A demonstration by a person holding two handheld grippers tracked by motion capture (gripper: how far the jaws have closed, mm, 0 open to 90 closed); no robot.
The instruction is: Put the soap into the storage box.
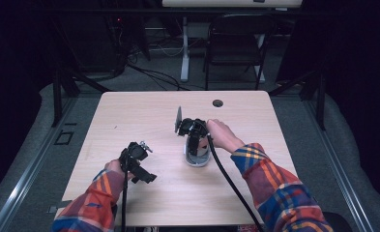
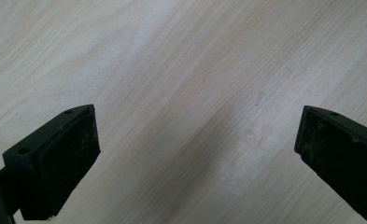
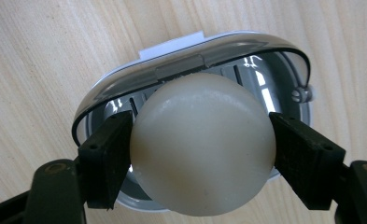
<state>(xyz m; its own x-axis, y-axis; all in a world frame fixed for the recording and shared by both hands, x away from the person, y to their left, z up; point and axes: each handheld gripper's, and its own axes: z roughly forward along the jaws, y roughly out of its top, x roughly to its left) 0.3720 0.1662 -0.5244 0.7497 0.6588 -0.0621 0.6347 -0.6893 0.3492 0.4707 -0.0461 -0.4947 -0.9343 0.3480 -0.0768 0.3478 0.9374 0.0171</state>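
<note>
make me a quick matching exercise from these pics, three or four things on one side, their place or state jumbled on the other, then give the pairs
Things:
1. left gripper
2. right gripper
3. cream ball
4. grey oval container

States:
A. lies open on the table, under the ball
B. jaws wide apart over bare wood
C. round, pinched from both sides
D. jaws closed against a ball

Pairs: 1-B, 2-D, 3-C, 4-A
</note>
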